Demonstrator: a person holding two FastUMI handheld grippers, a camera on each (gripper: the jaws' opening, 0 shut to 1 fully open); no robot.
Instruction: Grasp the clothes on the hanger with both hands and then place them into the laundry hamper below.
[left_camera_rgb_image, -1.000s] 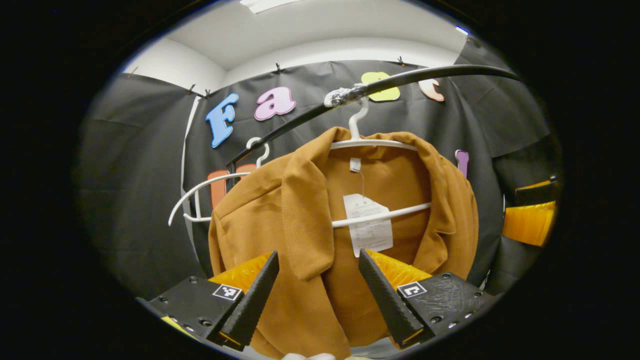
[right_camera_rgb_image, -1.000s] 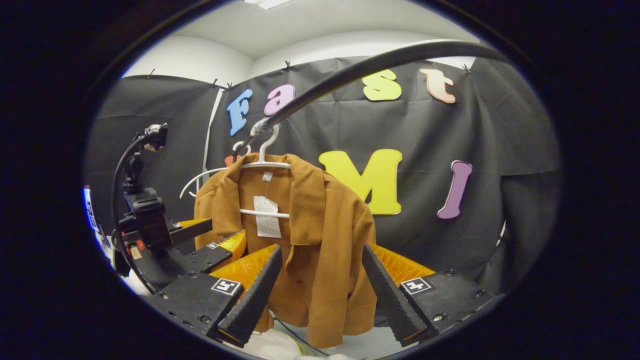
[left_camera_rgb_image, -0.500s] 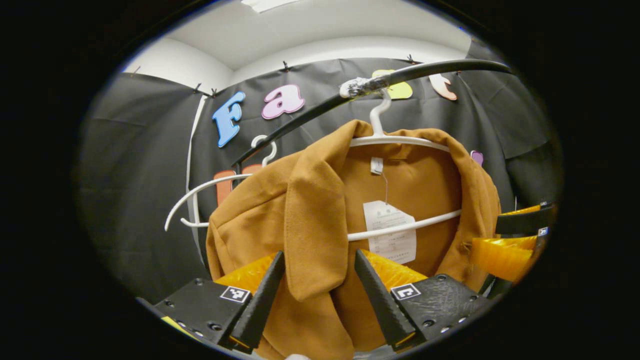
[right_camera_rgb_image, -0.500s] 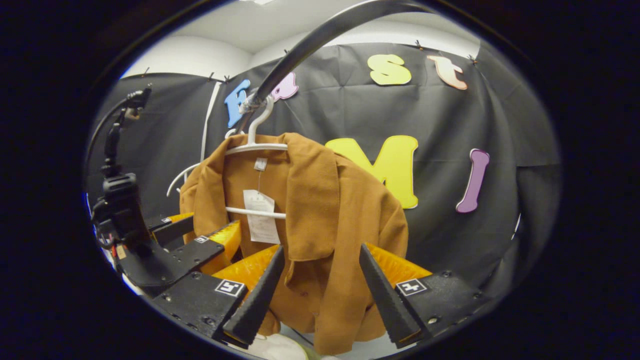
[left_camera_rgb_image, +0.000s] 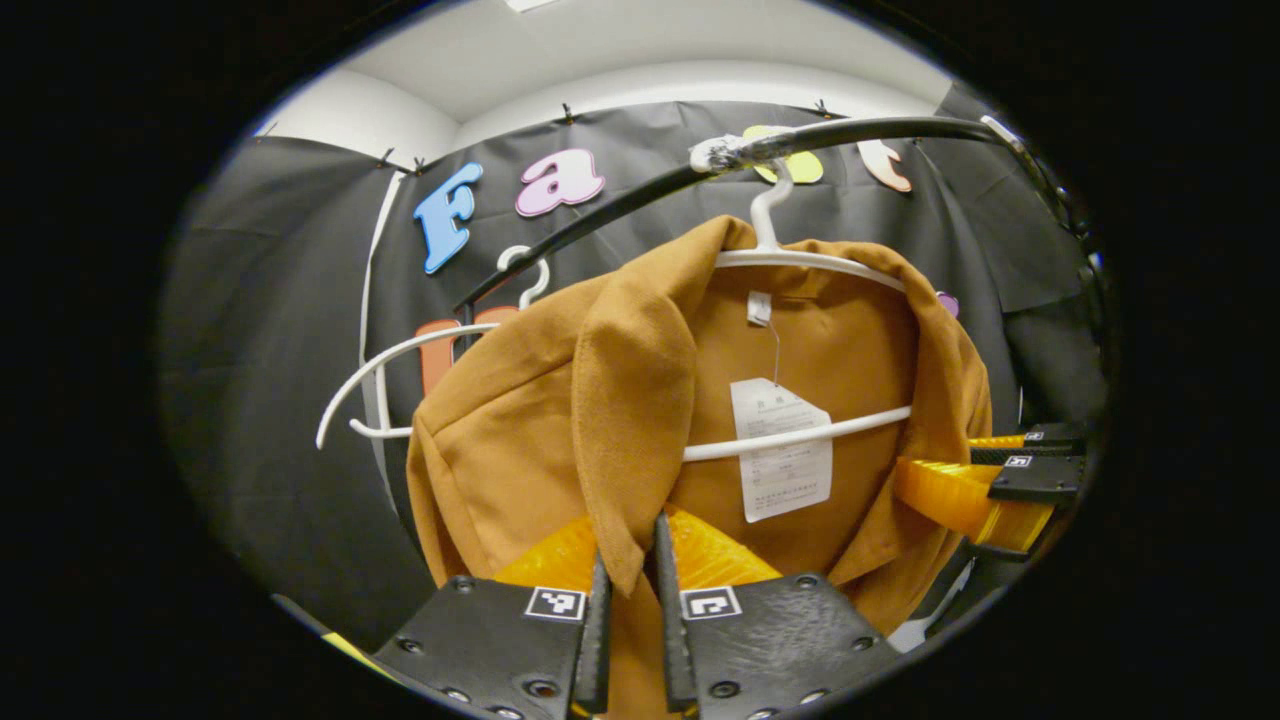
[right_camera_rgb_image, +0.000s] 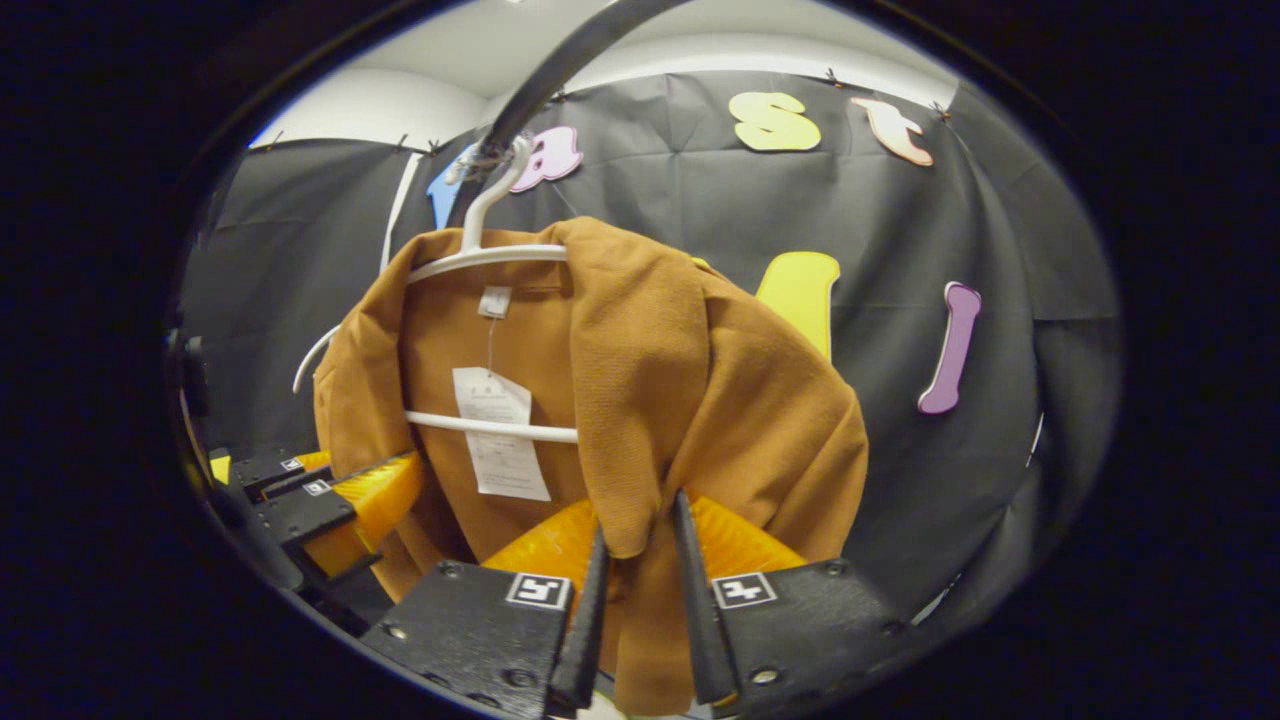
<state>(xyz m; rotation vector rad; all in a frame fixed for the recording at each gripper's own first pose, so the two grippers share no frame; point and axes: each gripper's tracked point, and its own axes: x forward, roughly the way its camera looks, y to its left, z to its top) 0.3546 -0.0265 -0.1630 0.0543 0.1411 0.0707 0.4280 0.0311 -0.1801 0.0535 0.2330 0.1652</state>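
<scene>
A black rail (left_camera_rgb_image: 620, 205) is seen arching across the booth, and from it a brown jacket (left_camera_rgb_image: 830, 350) is hung on a white hanger (left_camera_rgb_image: 800, 262), open at the front with a paper tag (left_camera_rgb_image: 782, 450) dangling inside. A second, bare hanger (left_camera_rgb_image: 400, 350) is hung behind it. The jacket is judged soft, fairly thick and light, likely to drape and slide off the hanger once lifted clear of its shoulders. One lapel (left_camera_rgb_image: 630, 400) is pinched between the nearly closed fingers of the left gripper (left_camera_rgb_image: 628, 590); the other lapel (right_camera_rgb_image: 640, 390) is clamped the same way by the right gripper (right_camera_rgb_image: 640, 600). These folded front edges are judged good holds, being doubled cloth. The hamper is understood to lie below.
</scene>
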